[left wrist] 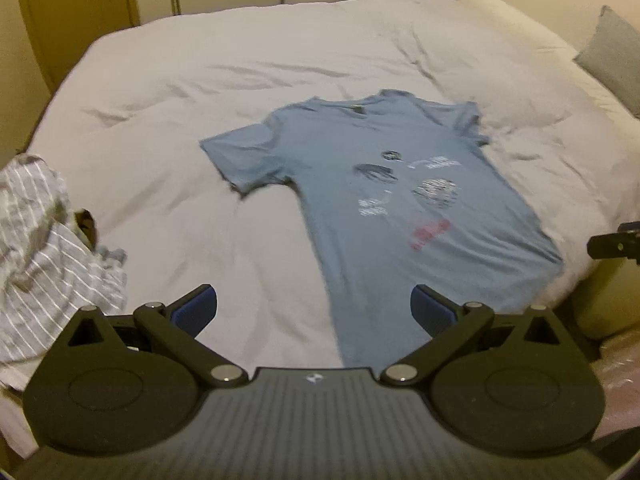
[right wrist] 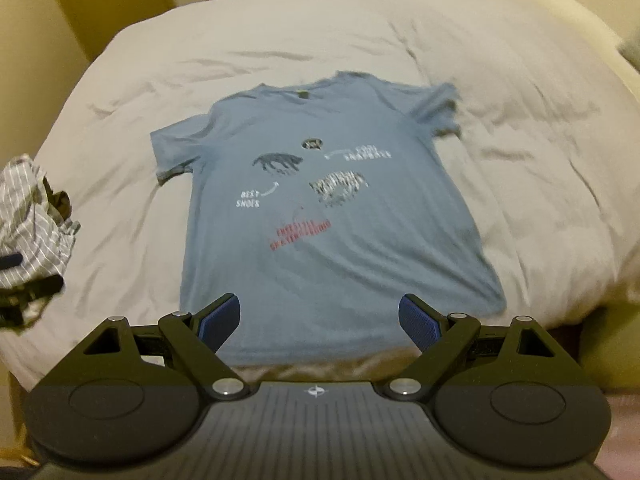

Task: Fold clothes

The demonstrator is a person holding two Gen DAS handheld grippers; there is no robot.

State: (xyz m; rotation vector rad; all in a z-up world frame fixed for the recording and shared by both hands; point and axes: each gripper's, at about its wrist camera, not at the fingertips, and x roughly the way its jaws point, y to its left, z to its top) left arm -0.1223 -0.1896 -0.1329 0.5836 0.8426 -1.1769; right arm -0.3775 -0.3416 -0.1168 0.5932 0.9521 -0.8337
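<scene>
A blue T-shirt (left wrist: 376, 208) with printed animals and lettering lies flat, front up, on the bed, collar away from me and hem near the bed's front edge. In the right wrist view the same T-shirt (right wrist: 320, 240) fills the middle. My left gripper (left wrist: 314, 308) hovers open over the hem's left part, nothing between its blue pads. My right gripper (right wrist: 320, 320) stands open above the hem's middle, also holding nothing. The tip of the right gripper shows at the far right edge of the left wrist view.
A crumpled grey striped garment (left wrist: 44, 248) lies at the bed's left edge, also seen as the striped garment (right wrist: 32, 216). The light duvet (left wrist: 240, 80) covers the bed. A grey pillow (left wrist: 612, 56) sits far right. Wardrobe doors stand behind.
</scene>
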